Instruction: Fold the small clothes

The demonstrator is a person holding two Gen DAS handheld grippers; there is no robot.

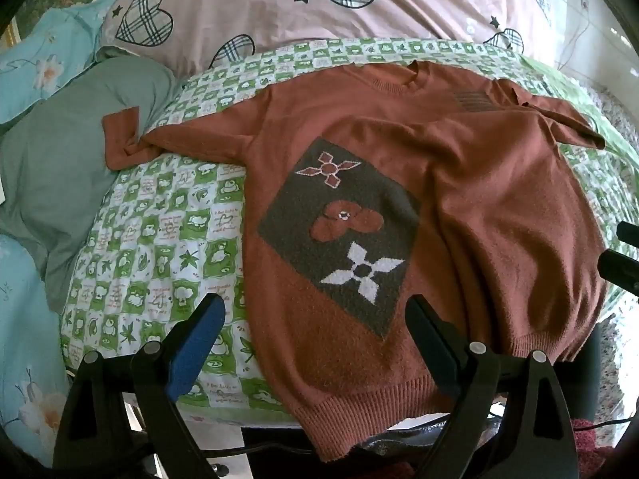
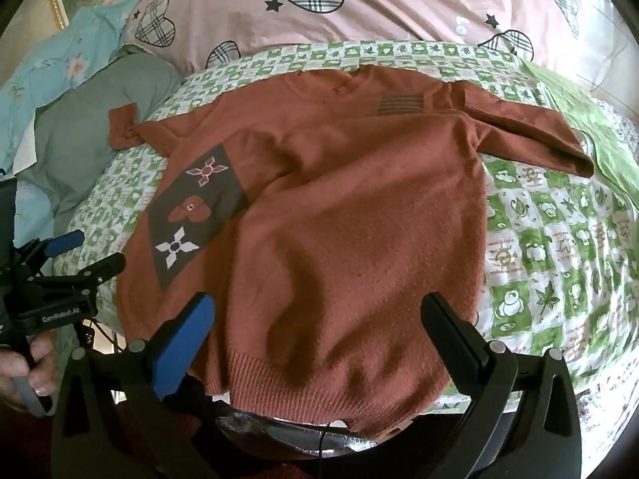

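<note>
With both my claws spread and empty above the sweater, a shallow pinch could drag its overhanging hem off the bed.

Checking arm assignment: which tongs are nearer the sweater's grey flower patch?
Left. The left tongs hover just below the grey flower patch; the right tongs sit over plain knit beside it.

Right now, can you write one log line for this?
sweater: flat on bed, unfolded | left tool: open, empty | right tool: open, empty

Both wrist views look steeply down, near, sharing sweater.
</note>
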